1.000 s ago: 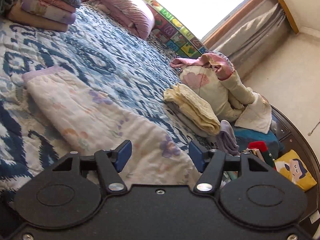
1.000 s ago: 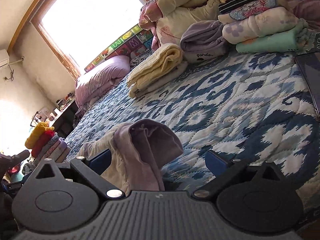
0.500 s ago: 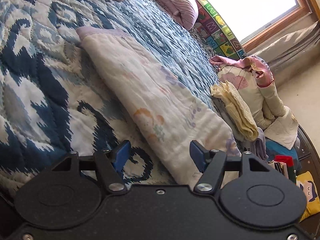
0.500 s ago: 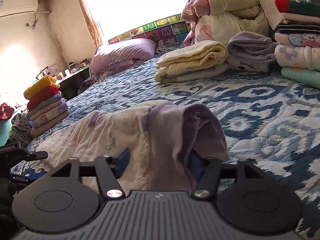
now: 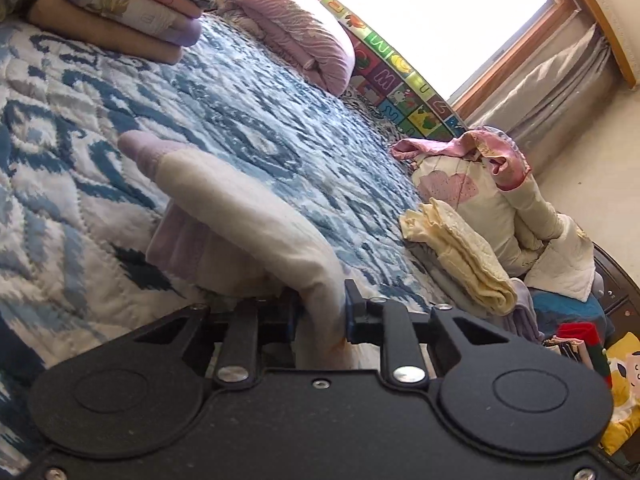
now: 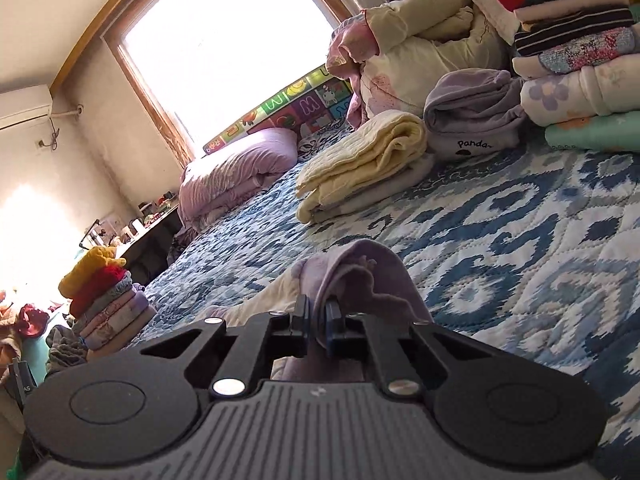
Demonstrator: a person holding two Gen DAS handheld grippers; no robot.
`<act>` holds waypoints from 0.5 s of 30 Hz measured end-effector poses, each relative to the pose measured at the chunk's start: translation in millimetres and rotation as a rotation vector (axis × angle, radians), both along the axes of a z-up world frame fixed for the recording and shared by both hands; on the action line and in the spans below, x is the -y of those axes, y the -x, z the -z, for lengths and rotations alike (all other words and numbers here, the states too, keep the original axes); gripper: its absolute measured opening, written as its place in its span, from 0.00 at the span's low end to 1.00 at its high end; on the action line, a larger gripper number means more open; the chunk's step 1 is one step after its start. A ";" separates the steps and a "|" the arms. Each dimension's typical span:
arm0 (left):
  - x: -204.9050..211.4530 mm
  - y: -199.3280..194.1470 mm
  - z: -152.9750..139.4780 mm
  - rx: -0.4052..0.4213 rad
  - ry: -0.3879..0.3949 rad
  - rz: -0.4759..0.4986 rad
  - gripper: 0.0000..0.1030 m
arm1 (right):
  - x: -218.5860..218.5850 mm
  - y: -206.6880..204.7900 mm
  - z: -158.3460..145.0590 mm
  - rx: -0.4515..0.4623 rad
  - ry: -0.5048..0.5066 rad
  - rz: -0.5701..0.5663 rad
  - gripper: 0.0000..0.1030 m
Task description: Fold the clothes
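left tool [image 5: 320, 308] clenched on the cream body of the garment [image 5: 248, 216] | right tool [image 6: 316, 320] pinching its lilac edge [image 6: 360, 268] | garment lies on the blue quilt [image 5: 260, 92], near the folded yellow blanket [image 6: 368, 152] | soft, light, limp: grip 2 hems, likely sags between them

Daylight is pouring thru the window [image 5: 460, 16] [image 6: 224, 40], blowing it out to pure white in both views. Fisheye is bending the room edges. Glare is washing out the wall [image 6: 36, 220] at left; gripper bodies are sitting dark, nr-field cloth slightly soft.
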State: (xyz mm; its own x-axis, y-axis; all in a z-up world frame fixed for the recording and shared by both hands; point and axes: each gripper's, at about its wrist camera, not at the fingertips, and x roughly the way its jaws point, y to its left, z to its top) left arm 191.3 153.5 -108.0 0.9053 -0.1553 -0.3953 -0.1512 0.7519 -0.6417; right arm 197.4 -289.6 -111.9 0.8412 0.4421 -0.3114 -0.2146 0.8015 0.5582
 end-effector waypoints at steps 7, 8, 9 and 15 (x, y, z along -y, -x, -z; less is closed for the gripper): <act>32.5 -20.6 -30.6 0.174 -0.009 0.140 0.18 | 8.5 -36.6 10.0 -0.016 -0.039 0.038 0.09; 34.4 -22.4 -33.6 0.197 -0.003 0.154 0.18 | 10.8 -39.8 10.1 -0.011 -0.053 0.045 0.09; 35.8 -24.2 -36.0 0.218 0.001 0.165 0.18 | 13.7 -42.0 9.3 -0.005 -0.069 0.051 0.09; 25.7 -44.4 -16.9 0.024 -0.084 0.019 0.54 | 32.9 -54.4 14.6 -0.039 -0.101 0.127 0.08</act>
State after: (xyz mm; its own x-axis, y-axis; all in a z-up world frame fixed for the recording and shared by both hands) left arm 235.8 127.8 -91.1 0.9117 -0.1399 -0.3862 -0.1218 0.8059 -0.5794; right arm 251.8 -322.4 -126.5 0.8807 0.3631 -0.3041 -0.0917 0.7606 0.6428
